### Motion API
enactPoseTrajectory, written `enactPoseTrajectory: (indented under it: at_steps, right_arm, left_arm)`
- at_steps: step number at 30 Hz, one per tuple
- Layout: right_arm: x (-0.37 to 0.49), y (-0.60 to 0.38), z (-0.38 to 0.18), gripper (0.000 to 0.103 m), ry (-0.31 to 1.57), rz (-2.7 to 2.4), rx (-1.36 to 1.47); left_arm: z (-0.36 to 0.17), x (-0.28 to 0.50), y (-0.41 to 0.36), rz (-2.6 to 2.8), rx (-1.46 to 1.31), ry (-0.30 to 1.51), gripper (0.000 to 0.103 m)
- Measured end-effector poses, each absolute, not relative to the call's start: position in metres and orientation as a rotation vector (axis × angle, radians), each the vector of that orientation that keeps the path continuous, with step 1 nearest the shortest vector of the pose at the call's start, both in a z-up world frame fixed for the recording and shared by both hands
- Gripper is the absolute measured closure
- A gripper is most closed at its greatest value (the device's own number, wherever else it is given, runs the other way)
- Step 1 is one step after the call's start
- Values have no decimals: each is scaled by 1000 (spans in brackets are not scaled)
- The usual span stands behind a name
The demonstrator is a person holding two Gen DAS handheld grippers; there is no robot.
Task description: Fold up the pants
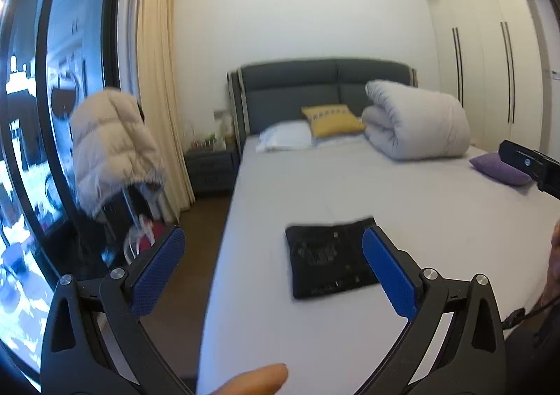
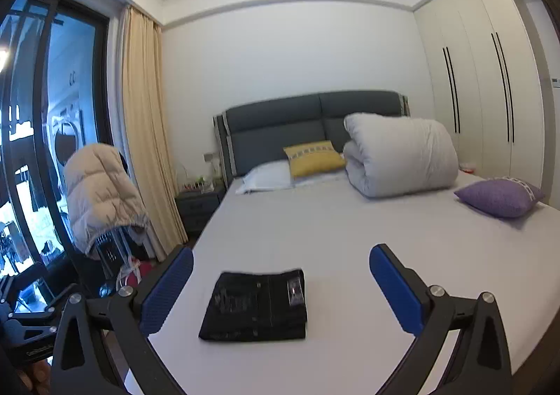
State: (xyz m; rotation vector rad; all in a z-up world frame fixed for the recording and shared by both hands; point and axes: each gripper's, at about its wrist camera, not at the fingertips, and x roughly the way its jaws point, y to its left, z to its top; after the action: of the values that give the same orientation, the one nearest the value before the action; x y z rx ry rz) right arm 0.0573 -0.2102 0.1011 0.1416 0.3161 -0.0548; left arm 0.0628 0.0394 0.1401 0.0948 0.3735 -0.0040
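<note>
The black pants (image 1: pixel 329 258) lie folded into a small flat rectangle on the white bed (image 1: pixel 402 192), near its foot and left side. They also show in the right wrist view (image 2: pixel 257 307). My left gripper (image 1: pixel 273 262) is open and empty, held above the bed's left edge, with the pants just ahead toward its right finger. My right gripper (image 2: pixel 281 284) is open and empty, raised above the bed (image 2: pixel 367 230), with the pants ahead between its fingers. Neither gripper touches the pants.
A rolled white duvet (image 2: pixel 399 155), a yellow cushion (image 2: pixel 313 157), a white pillow (image 2: pixel 267 176) and a purple cushion (image 2: pixel 500 197) lie toward the headboard. A beige puffer jacket (image 2: pixel 99 195) hangs left of the bed by the window. Wardrobes (image 2: pixel 483 90) stand at right.
</note>
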Motion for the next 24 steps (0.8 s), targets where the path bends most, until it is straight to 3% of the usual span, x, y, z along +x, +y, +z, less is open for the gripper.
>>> enactPoseTrajectory:
  at_steps: [8, 24]
  right_arm:
    - [57, -202, 81, 0, 496, -71, 155]
    - [66, -190, 60, 0, 588, -80, 144]
  left_arm:
    - [111, 87, 30, -40, 20, 585, 0]
    - [60, 132, 22, -39, 8, 698, 0]
